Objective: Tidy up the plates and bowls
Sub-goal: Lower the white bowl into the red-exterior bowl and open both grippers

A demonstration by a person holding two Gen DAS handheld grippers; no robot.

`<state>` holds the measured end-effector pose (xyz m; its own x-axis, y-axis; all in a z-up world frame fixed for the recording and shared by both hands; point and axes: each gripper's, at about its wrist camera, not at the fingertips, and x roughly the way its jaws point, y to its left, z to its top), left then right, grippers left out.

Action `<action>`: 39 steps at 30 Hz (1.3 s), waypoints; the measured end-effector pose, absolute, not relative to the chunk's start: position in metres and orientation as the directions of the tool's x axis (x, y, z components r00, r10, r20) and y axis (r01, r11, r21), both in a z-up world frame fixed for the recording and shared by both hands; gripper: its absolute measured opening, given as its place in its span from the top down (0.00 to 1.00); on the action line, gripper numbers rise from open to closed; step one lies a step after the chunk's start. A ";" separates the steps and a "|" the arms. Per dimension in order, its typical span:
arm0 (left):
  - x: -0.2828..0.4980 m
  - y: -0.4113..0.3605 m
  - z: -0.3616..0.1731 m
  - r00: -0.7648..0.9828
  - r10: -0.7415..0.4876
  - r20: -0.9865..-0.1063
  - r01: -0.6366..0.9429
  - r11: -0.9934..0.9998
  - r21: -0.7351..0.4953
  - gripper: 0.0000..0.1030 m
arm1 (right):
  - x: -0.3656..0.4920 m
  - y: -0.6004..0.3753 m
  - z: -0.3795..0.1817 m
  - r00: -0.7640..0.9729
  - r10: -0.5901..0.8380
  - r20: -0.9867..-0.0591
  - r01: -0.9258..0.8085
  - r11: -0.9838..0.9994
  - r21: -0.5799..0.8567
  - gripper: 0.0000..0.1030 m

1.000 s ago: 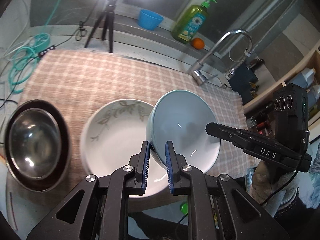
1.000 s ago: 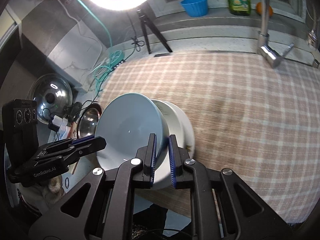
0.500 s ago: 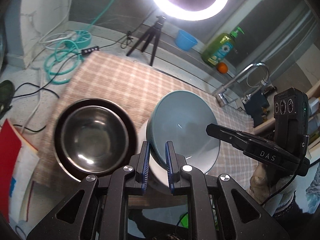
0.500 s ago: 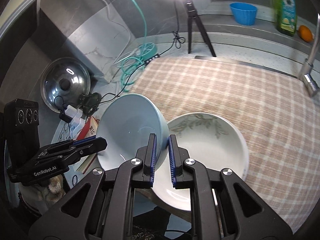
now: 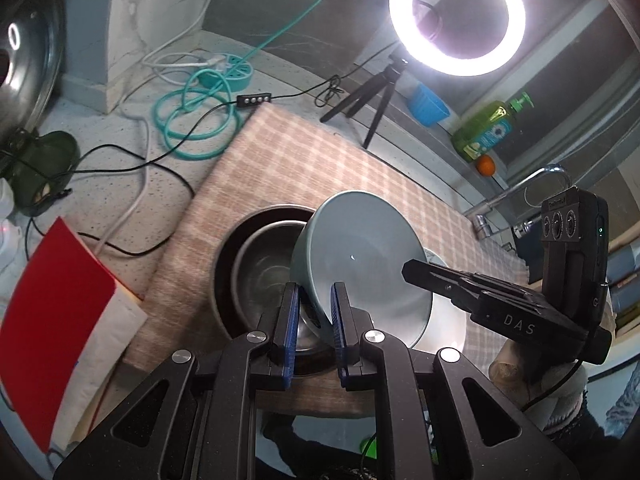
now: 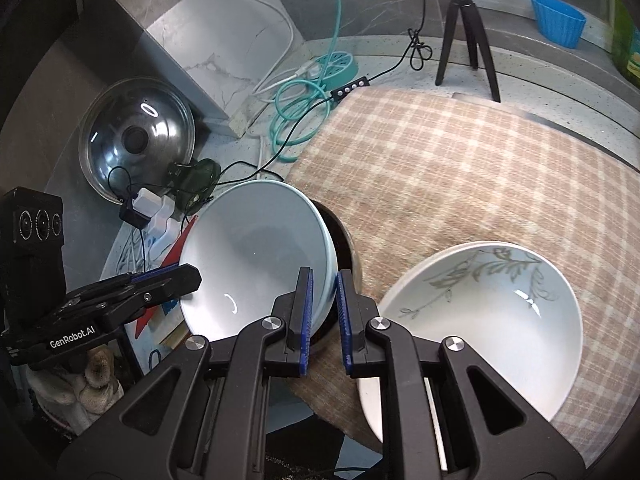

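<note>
Both grippers hold one pale blue bowl (image 5: 360,256) by opposite sides of its rim, off the cloth. My left gripper (image 5: 314,300) is shut on its near rim. My right gripper (image 6: 323,288) is shut on the bowl (image 6: 256,256) at its right rim. The bowl hangs tilted over a steel bowl (image 5: 260,272) nested in a dark bowl (image 5: 240,232) at the cloth's left end. To the right a white deep plate with a leaf pattern (image 6: 492,320) rests on the checked cloth (image 6: 460,168). In each view the other gripper shows at the bowl's far rim.
A red and white book (image 5: 52,320) lies left of the cloth. Teal hose and black cables (image 5: 196,120) sprawl on the counter. A pot lid (image 6: 136,140) leans on the wall. A ring light tripod (image 6: 464,28), blue cup (image 6: 556,20), soap bottle (image 5: 488,128) and faucet (image 5: 520,192) stand behind.
Both grippers carried the blue bowl leftward, off the white leaf plate and over the nested steel bowl. The plate now lies uncovered to the right.
</note>
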<state>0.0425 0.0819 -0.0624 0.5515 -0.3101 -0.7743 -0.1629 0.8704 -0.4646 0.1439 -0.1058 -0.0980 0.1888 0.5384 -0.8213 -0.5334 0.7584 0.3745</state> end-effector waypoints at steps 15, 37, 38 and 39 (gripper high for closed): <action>0.046 0.102 -0.091 0.493 -0.324 -0.807 -0.197 0.862 -0.467 0.87 | 0.148 -0.074 -0.128 0.148 0.480 -0.865 -0.546 0.769 0.333 0.88; 0.050 0.104 -0.101 0.473 -0.333 -0.816 -0.207 0.858 -0.470 0.87 | 0.151 -0.064 -0.134 0.145 0.443 -0.885 -0.564 0.771 0.294 0.88; 0.050 0.104 -0.101 0.471 -0.334 -0.816 -0.207 0.858 -0.470 0.87 | 0.151 -0.064 -0.134 0.145 0.443 -0.885 -0.565 0.771 0.294 0.88; 0.050 0.104 -0.101 0.471 -0.334 -0.817 -0.207 0.858 -0.470 0.87 | 0.151 -0.064 -0.134 0.146 0.442 -0.885 -0.566 0.771 0.292 0.88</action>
